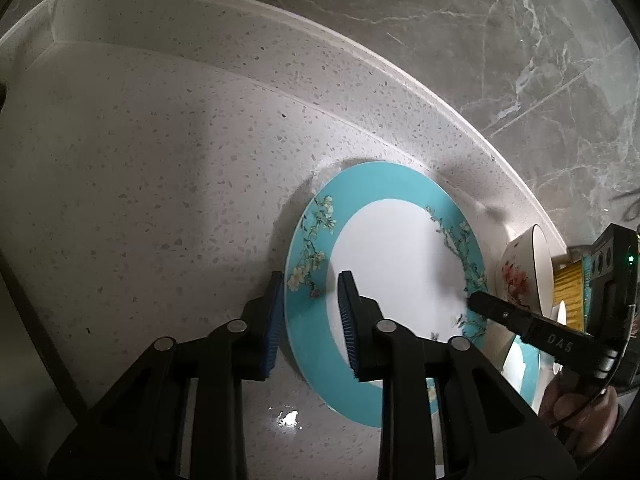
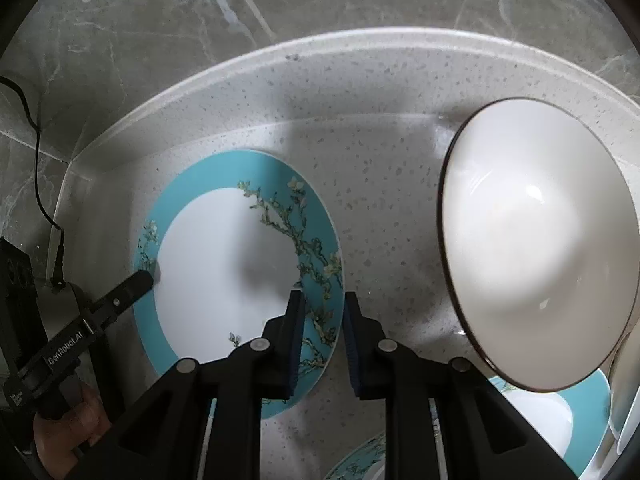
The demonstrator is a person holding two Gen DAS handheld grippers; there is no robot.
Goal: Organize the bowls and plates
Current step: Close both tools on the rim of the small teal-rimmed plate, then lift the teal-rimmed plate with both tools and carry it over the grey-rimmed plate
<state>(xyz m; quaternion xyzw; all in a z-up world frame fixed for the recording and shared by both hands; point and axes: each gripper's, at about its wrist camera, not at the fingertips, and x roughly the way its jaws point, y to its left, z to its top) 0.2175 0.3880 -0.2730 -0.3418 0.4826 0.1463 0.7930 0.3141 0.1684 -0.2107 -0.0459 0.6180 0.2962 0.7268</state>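
Note:
A turquoise-rimmed plate (image 1: 400,260) with a white centre and flowering branches lies on the speckled counter (image 1: 140,160). My left gripper (image 1: 311,280) points steeply down over the plate's left rim, one pad outside the edge and one on the turquoise band, shut on it. In the right wrist view the same plate (image 2: 224,264) has my right gripper (image 2: 323,296) shut on its opposite rim. Each view shows the other gripper's dark finger at the far rim: the right fingertip (image 1: 480,302) and the left fingertip (image 2: 144,280).
A white bowl (image 2: 536,248) with a dark rim, red blossoms on its outside (image 1: 516,280), leans on its side right of the plate. A second turquoise plate (image 2: 540,408) lies under it. The counter's raised back edge (image 2: 360,44) and a grey marble wall (image 1: 480,20) are behind. A black cable (image 2: 36,160) hangs at left.

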